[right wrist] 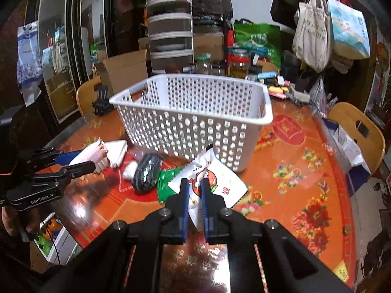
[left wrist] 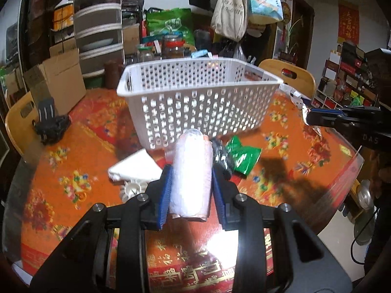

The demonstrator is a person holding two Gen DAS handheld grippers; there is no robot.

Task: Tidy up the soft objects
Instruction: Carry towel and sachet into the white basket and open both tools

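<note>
A white perforated basket (left wrist: 195,102) stands on the red-orange table; it also shows in the right wrist view (right wrist: 193,119). My left gripper (left wrist: 191,171) is shut on a white and pink soft pack (left wrist: 191,173), held above the table in front of the basket; the pack also shows in the right wrist view (right wrist: 94,155). My right gripper (right wrist: 194,183) is shut on a white snack packet (right wrist: 215,178) with a red print, in front of the basket. A green packet (right wrist: 167,183), a dark bundle (right wrist: 146,172) and a white folded pack (right wrist: 117,152) lie on the table.
Wooden chairs (right wrist: 359,127) stand around the table. Jars (right wrist: 238,64) and small items crowd the far edge. A black holder (left wrist: 50,122) sits at the left. A cardboard box (left wrist: 56,85) and stacked drawers (left wrist: 97,24) stand behind. The right gripper shows at the right of the left wrist view (left wrist: 309,117).
</note>
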